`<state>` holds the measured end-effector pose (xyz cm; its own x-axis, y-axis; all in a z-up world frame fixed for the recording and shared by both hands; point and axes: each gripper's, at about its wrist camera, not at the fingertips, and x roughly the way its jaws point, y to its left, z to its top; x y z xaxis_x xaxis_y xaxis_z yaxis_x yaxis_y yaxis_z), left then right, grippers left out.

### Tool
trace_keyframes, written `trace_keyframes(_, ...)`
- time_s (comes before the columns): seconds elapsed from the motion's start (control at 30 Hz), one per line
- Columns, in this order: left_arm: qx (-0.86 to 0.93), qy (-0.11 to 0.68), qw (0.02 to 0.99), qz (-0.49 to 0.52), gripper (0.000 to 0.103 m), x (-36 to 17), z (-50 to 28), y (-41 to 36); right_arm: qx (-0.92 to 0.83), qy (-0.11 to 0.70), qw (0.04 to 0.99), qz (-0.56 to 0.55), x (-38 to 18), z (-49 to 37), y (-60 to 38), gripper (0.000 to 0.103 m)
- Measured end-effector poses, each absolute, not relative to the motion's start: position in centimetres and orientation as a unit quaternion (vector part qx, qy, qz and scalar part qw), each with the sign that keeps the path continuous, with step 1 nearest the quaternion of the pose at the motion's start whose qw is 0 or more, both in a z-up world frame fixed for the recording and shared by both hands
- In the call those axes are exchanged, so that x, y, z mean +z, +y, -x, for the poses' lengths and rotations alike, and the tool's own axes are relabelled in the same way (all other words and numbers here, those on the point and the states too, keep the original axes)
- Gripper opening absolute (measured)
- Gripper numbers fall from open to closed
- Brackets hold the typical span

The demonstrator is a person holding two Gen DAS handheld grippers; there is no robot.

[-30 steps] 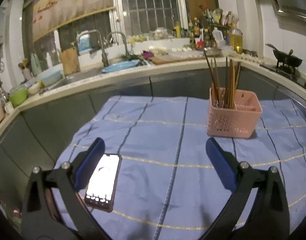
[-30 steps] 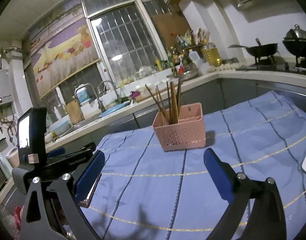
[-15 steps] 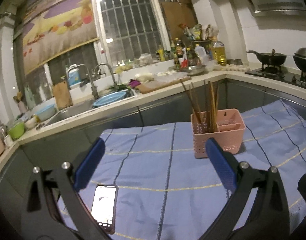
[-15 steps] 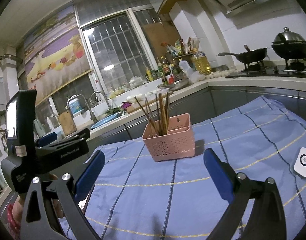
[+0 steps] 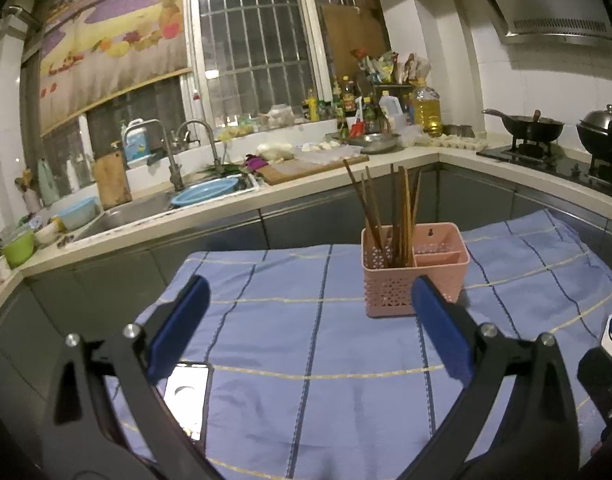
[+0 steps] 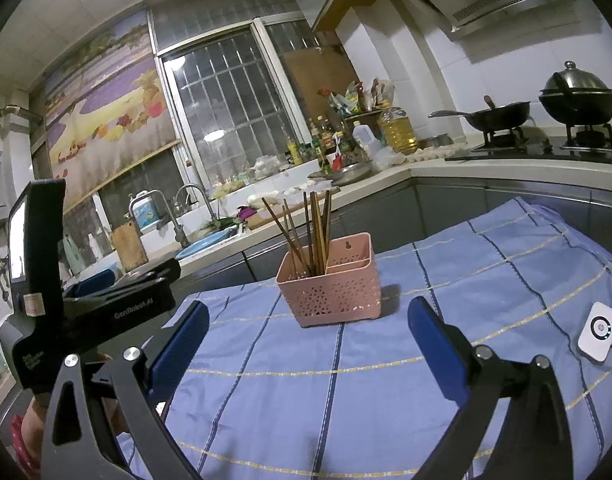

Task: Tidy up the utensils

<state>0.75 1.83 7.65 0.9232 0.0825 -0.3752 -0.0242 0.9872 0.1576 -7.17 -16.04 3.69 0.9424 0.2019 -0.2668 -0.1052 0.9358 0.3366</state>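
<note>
A pink perforated utensil basket stands on the blue checked tablecloth. Several brown chopsticks stand upright in its left compartment; the right compartment looks bare. My left gripper hovers open over the cloth, well short of the basket, nothing between its blue pads. My right gripper is likewise open and holds nothing, in front of the basket. The left gripper's body shows at the left of the right wrist view.
A lit phone lies on the cloth by the left finger. A white puck-like device with a cable lies at the cloth's right. Behind run the counter, sink, bottles, and a stove with a wok and a lidded pot.
Both grippers have tilted upward and drawn back a little, so the basket sits lower and farther in each view. Jaws stayed open; nothing was picked up.
</note>
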Motion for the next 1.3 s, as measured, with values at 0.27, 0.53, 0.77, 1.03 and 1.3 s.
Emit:
trace_keyframes(0.27, 0.025, 0.200, 0.976, -0.077, 0.097, 7.4, -0.7, 1.6, 0.078, 0.149, 0.975, -0.146, 4.2, 7.1, -15.8, 0.098)
trace_keyframes(0.53, 0.034, 0.203, 0.977, -0.062, 0.097, 7.5, -0.7, 2.5, 0.071, 0.152, 0.976, -0.136, 5.5, 5.9, -16.3, 0.098)
trace_keyframes(0.77, 0.036, 0.204, 0.977, -0.056, 0.097, 7.7, -0.7, 3.1, 0.068, 0.145, 0.978, -0.137, 6.4, 5.7, -16.9, 0.099)
trace_keyframes(1.03, 0.032, 0.204, 0.977, -0.054, 0.097, 8.0, -0.3, 3.4, 0.077, 0.150, 0.976, -0.137, 6.7, 5.6, -16.7, 0.099)
trace_keyframes(1.3, 0.032, 0.206, 0.976, -0.056, 0.097, 8.0, -0.3, 3.6, 0.087, 0.164, 0.973, -0.135, 6.3, 5.2, -15.9, 0.099)
